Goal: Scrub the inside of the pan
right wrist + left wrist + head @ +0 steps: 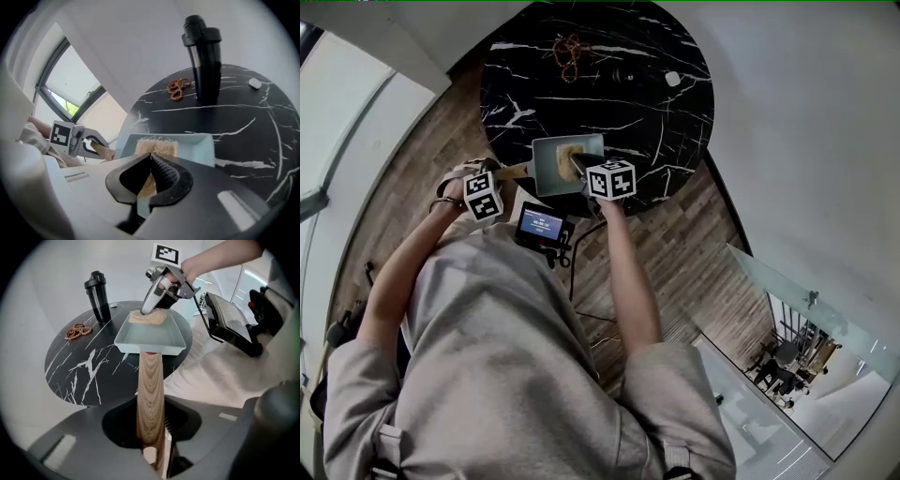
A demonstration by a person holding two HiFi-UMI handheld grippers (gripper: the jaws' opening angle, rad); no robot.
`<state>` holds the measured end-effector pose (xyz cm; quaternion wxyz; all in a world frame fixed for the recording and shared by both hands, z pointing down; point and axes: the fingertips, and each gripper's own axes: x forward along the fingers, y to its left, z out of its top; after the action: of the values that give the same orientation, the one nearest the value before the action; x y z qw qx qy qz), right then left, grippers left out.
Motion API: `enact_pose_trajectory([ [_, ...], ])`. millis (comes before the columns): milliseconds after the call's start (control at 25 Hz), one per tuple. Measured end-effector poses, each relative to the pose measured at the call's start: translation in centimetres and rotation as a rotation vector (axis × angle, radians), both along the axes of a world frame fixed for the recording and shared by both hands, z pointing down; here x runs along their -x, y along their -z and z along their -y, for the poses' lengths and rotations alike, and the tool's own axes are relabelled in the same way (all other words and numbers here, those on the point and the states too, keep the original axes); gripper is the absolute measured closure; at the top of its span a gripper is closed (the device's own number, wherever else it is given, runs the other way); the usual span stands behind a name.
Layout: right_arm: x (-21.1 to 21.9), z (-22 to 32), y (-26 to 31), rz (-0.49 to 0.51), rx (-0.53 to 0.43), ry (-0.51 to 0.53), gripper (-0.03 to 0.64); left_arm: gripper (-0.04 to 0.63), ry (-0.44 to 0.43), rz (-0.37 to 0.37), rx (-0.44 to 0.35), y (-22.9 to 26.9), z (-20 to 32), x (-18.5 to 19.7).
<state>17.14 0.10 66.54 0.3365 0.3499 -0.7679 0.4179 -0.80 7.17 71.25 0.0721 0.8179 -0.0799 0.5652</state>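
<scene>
A pale, square pan (546, 171) sits at the near edge of the round black marble table (656, 141). Its wooden handle (150, 394) runs straight between the jaws of my left gripper (151, 430), which is shut on it. A tan, fibrous scrub pad (147, 318) lies inside the pan against its far wall. My right gripper (150, 157) is shut on that pad (157, 146) and reaches down into the pan (201, 145) from the right. In the left gripper view the right gripper (151, 303) stands tilted over the pad.
A black lidded bottle (204, 61) stands on the table beyond the pan, with a brown beaded chain (178, 88) beside it and a small white object (254, 83) farther right. A device with a lit screen (542, 227) hangs at the person's chest. A black appliance (229, 324) stands off the table.
</scene>
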Motion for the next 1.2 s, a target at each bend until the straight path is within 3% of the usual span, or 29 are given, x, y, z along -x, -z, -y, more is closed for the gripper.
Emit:
enact_pose_trajectory([
  [200,-4.7,2.1,-0.7,-0.214,-0.086,-0.027,0.597,0.499,-0.005,0.004,0.001,-0.1,-0.2,0.0],
  [440,-5.4,2.7,-2.6,-0.360,-0.090,0.000,0.597,0.500,-0.004,0.021,-0.013,0.0,-0.1,0.0],
  [720,-4.1,3.1,-4.3,-0.432,-0.095,0.047,0.597,0.502,0.000,0.011,-0.006,-0.1,-0.2,-0.1],
  [1200,-3.4,2.8,-4.3,-0.406,-0.045,0.042,0.597,0.506,-0.032,0.004,-0.003,-0.1,-0.3,0.0],
])
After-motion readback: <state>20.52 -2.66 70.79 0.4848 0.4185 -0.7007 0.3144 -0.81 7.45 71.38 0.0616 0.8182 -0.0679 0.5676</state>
